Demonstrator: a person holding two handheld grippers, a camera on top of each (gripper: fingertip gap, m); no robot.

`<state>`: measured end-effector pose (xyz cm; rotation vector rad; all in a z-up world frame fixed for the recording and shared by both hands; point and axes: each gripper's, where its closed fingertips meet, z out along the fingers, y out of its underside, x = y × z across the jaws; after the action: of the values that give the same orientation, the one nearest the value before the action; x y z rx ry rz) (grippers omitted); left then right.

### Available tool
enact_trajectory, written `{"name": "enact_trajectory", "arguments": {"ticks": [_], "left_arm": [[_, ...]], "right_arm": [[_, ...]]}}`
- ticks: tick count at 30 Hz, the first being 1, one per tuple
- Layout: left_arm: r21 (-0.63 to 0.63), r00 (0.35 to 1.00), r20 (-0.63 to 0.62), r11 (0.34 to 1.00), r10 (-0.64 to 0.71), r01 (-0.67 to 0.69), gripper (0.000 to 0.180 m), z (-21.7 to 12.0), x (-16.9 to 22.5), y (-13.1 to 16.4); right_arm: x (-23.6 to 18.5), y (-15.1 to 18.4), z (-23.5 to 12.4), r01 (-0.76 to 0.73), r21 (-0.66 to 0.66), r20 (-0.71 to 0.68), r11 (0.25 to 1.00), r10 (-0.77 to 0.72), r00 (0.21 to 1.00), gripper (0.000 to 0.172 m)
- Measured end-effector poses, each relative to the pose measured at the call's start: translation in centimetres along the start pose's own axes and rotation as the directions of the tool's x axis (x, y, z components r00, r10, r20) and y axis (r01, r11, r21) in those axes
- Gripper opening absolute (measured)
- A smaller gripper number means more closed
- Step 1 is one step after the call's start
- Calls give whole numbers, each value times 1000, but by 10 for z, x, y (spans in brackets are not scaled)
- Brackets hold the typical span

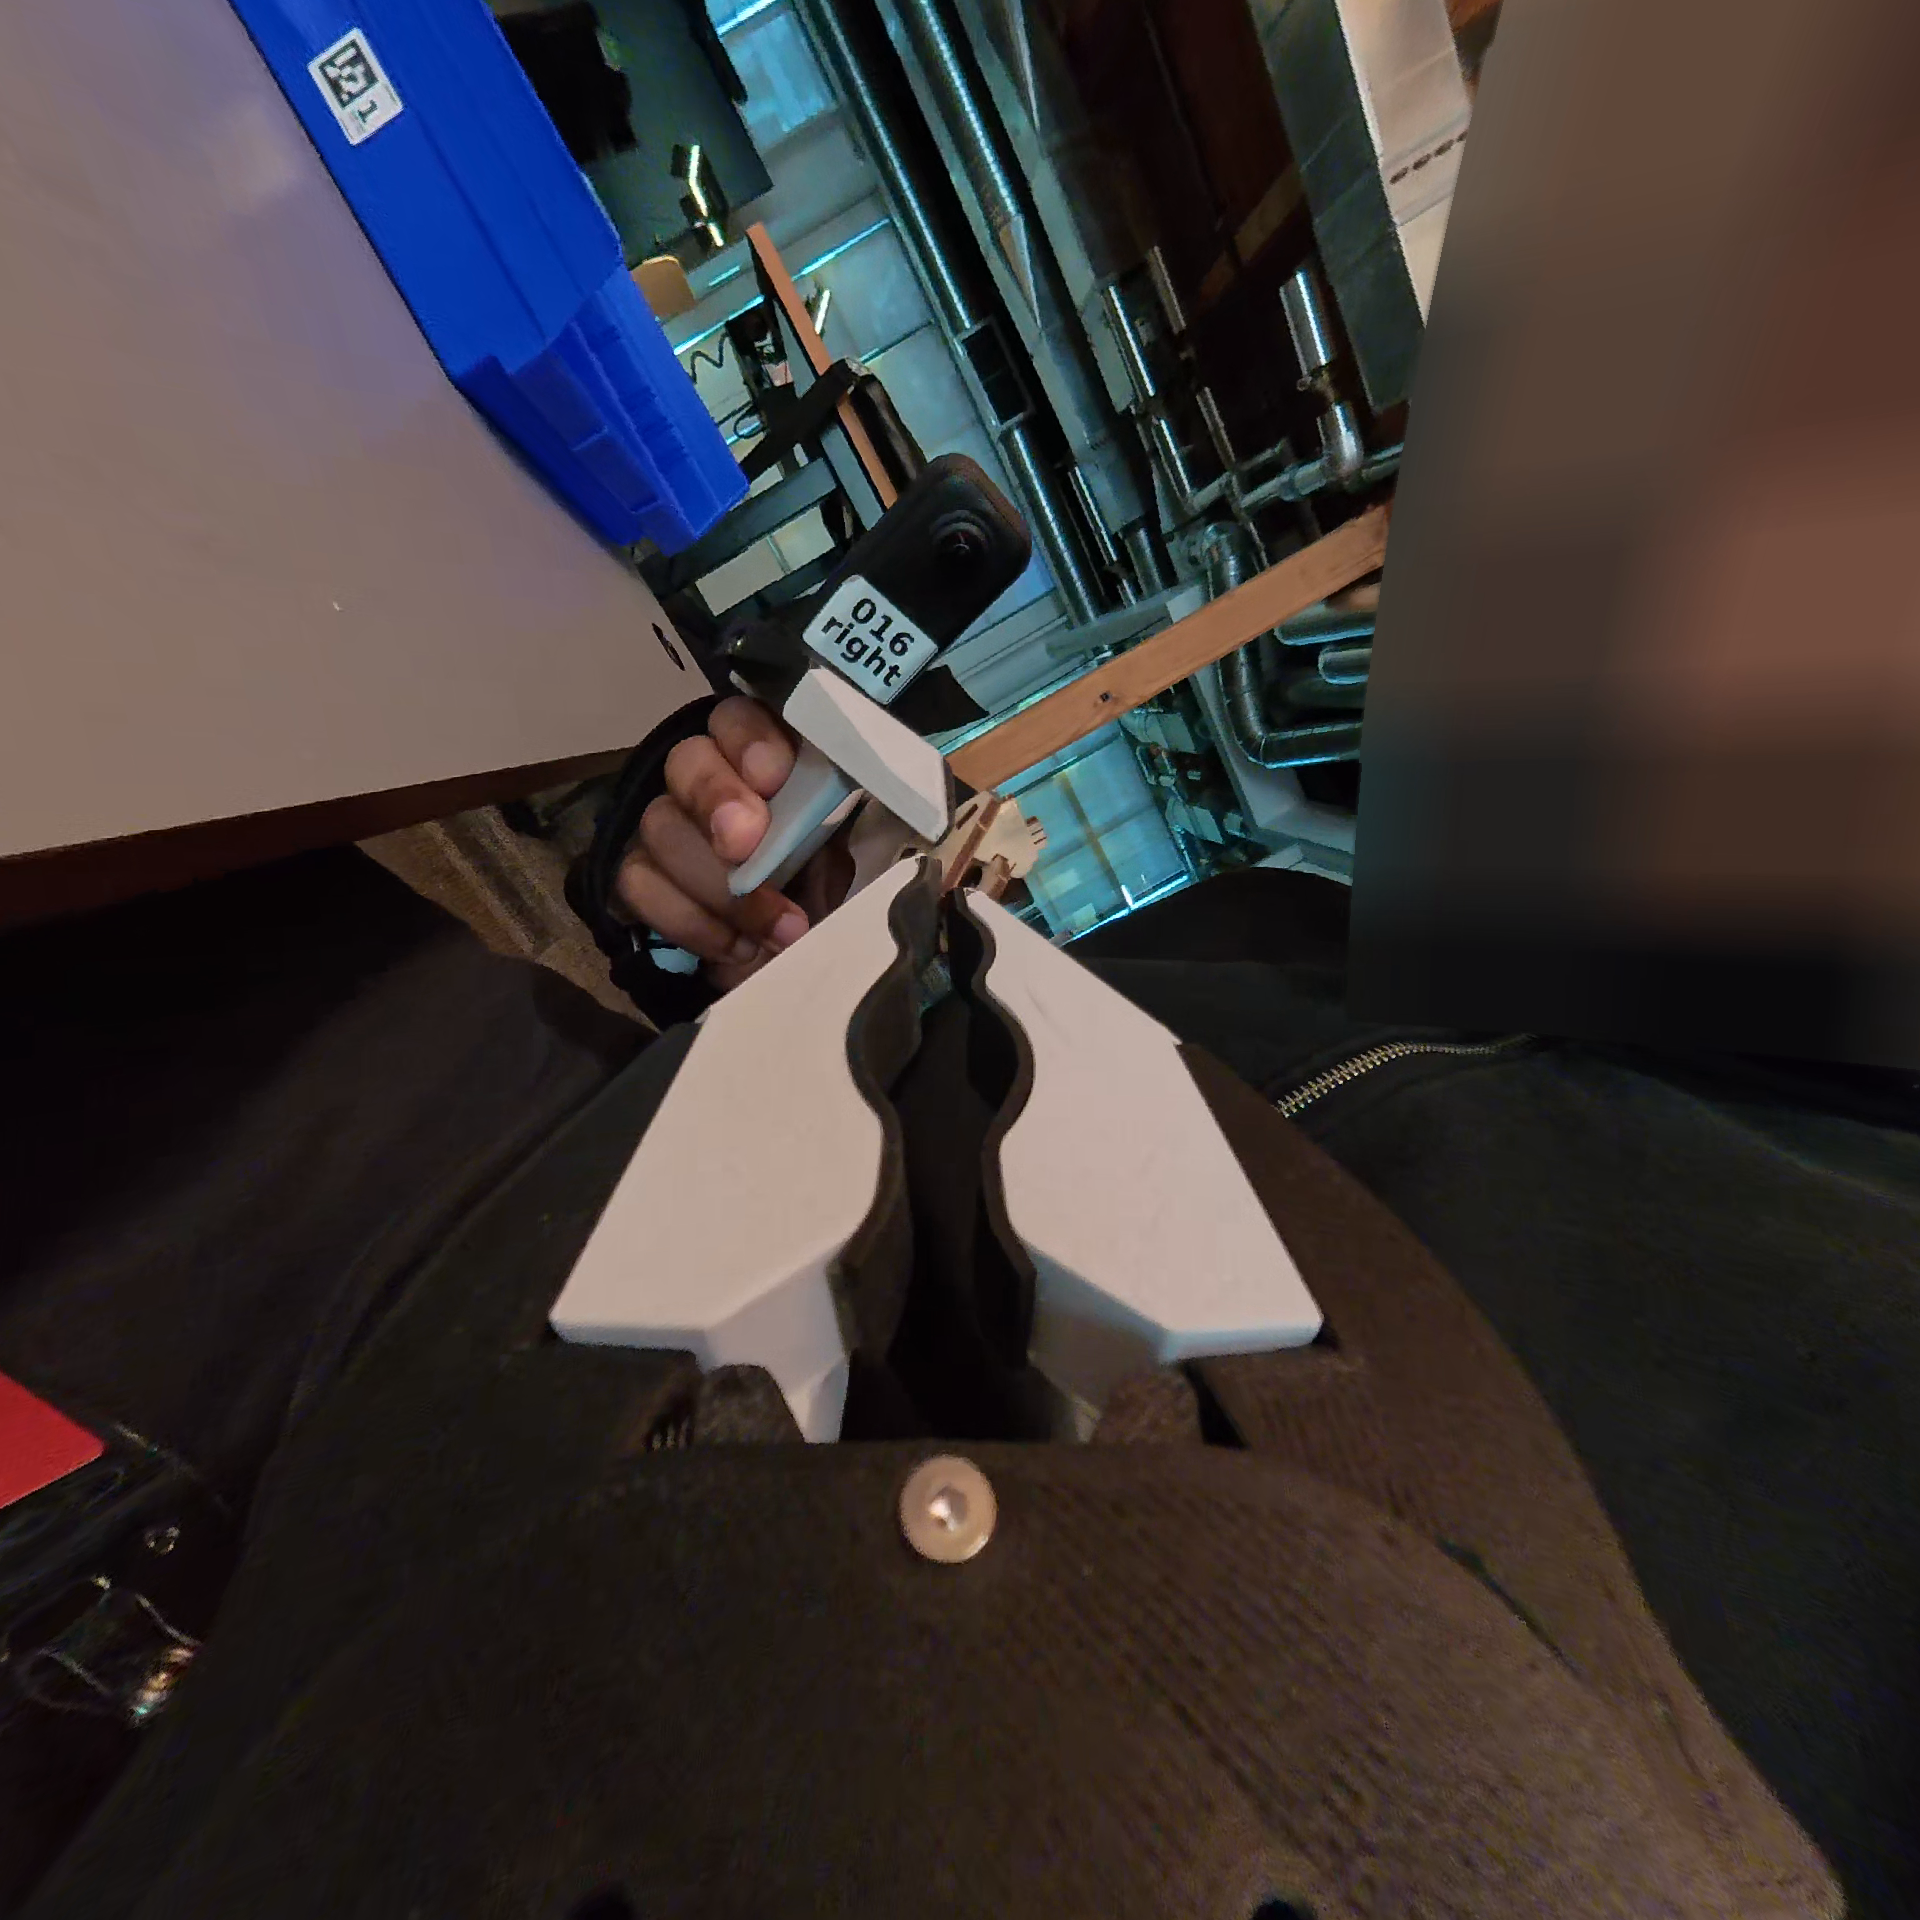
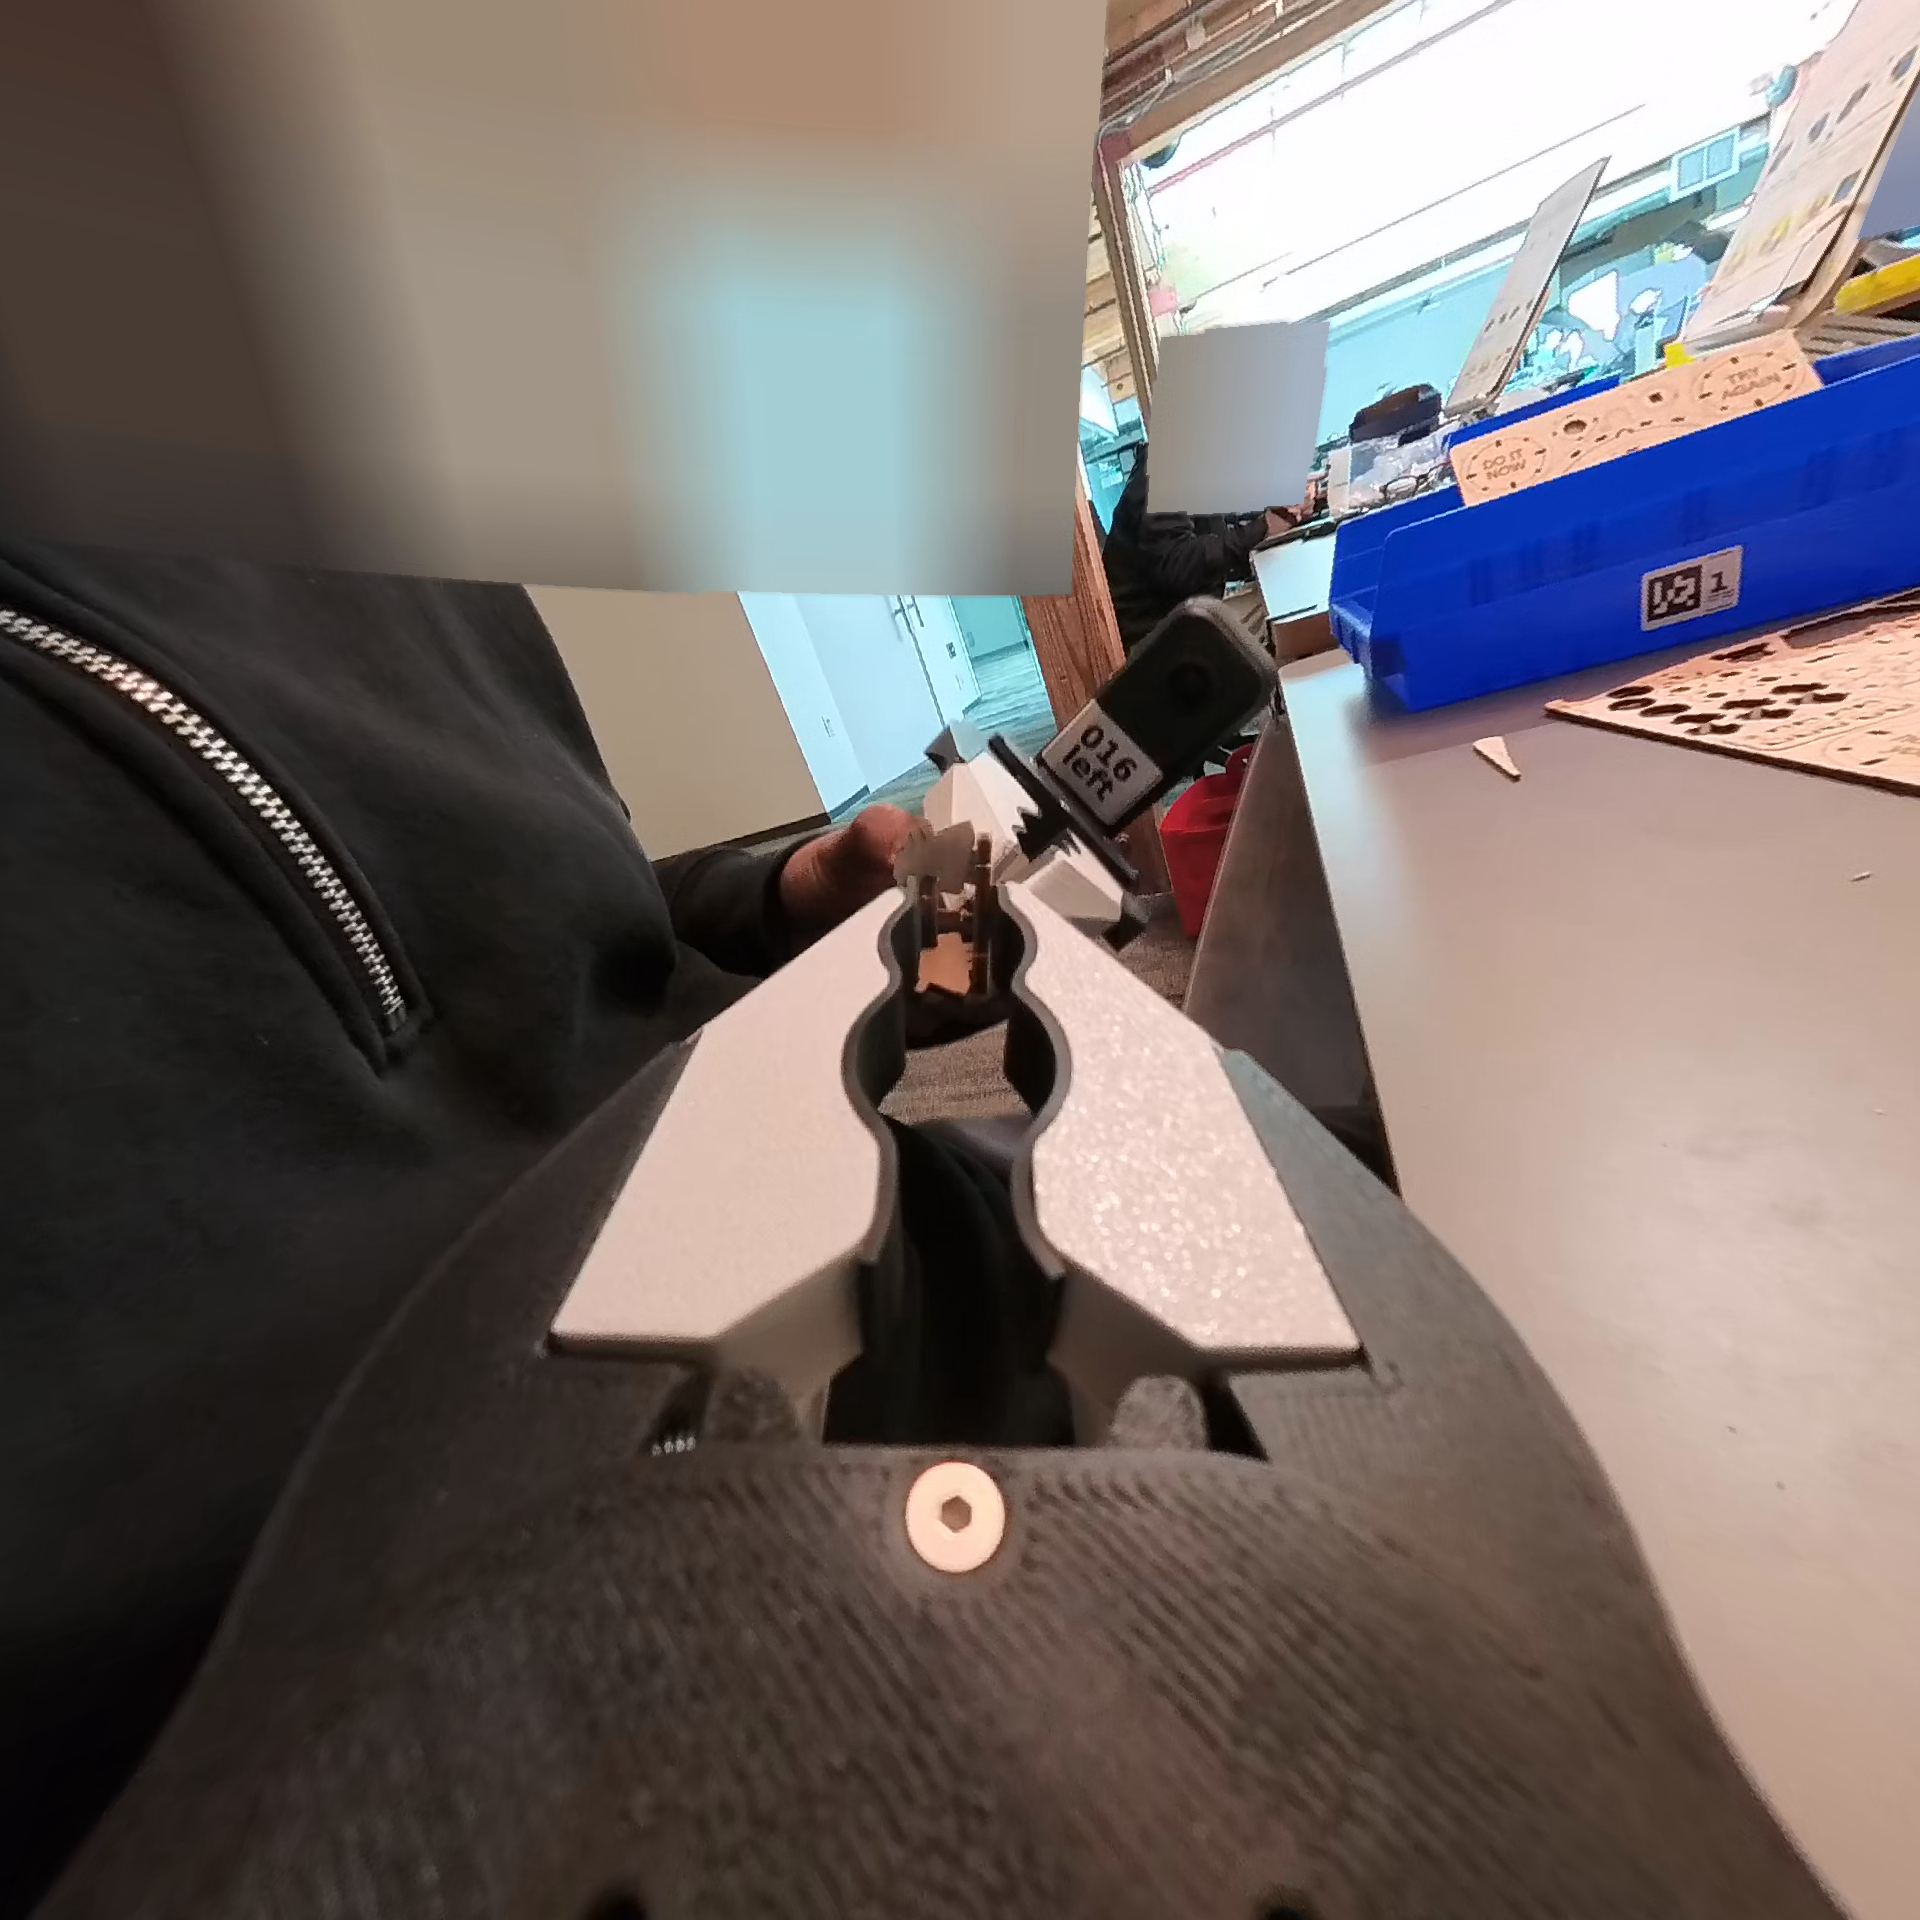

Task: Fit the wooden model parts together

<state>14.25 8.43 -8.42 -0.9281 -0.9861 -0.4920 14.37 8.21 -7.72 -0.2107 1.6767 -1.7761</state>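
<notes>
A small wooden assembly (image 2: 951, 935) is clamped by the right gripper (image 2: 951, 925); its edge (image 1: 982, 831) is pinched between the left gripper's (image 1: 943, 904) closed fingers.

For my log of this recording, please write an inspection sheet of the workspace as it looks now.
Surface: grey table, mostly bare.
Job's things: small wooden assembly.
Clutter: blue bin; laser-cut wooden sheet; wood sliver.
Grippers: right gripper shut on the wooden assembly; left gripper nearly closed, its tips at the same assembly, grip unclear.
Cables: black cord by the person's hand.
Surroundings: ceiling ducts; windows.
</notes>
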Motion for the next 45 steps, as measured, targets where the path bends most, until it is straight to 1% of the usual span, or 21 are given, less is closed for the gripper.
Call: {"name": "enact_trajectory", "arguments": {"ticks": [6, 8, 10, 11, 13, 14, 16, 19, 22, 24, 27, 30, 33, 36, 41, 45], "left_arm": [[54, 999, -32, 998, -21, 22, 0, 1, -1, -4], [69, 999, -41, 997, -25, 28, 0, 1, -1, -6], [79, 999, -33, 997, -18, 21, 0, 0, -2, -6], [87, 999, -27, 996, -16, 19, 0, 0, -3, -7], [108, 999, -27, 994, -20, 23, 0, -1, -4, -10], [116, 999, -38, 993, -28, 32, 0, -2, -3, -11], [132, 997, -61, 990, -47, 55, 0, -2, -3, -13], [148, 993, -92, 985, -73, 87, 0, -3, -3, -13], [168, 993, -94, 982, -76, 91, 0, -8, -4, -16], [170, 996, -65, 983, -58, 68, 0, -14, -4, -18], [153, 1000, 25, 988, -13, 9, 0, -22, -9, -18], [132, 994, 108, 990, 27, -41, 0, -28, -19, -19], [131, 993, 115, 990, 29, -44, 0, -28, -22, -20], [125, 993, 115, 991, 32, -46, 0, -26, -20, -17], [98, 987, 152, 993, 51, -66, 0, -27, -18, -4], [120, 989, 145, 991, 42, -60, 0, -30, -14, 6]], "right_arm": [[5, -2, 0, -20, 23, -20, 1000, 20, 1000, 13], [11, -2, -1, -30, 29, -48, 999, 31, 998, 24], [14, -1, -2, -36, 31, -60, 999, 38, 997, 30], [14, -1, -1, -40, 36, -55, 999, 42, 998, 33], [10, -3, -1, -54, 62, -22, 997, 55, 998, 45], [8, -4, -1, -56, 70, -9, 996, 57, 998, 45], [7, -3, 0, -38, 66, -1, 997, 38, 999, 45], [9, 2, 1, 5, 39, -26, 999, -4, 1000, 43], [13, 3, 0, 14, 30, -43, 999, -12, 999, 42], [16, -1, -5, 30, 30, -63, 999, -28, 998, 41], [22, -10, -18, 78, 29, -107, 997, -74, 991, 39], [24, -20, -32, 108, 55, -142, 993, -99, 985, 37], [26, -23, -36, 103, 72, -147, 992, -92, 985, 37], [23, -22, -33, 96, 85, -132, 992, -85, 988, 36], [16, -18, -35, 138, 73, -160, 988, -125, 979, 33], [6, -10, -43, 127, 98, -177, 987, -108, 978, 32]]}}
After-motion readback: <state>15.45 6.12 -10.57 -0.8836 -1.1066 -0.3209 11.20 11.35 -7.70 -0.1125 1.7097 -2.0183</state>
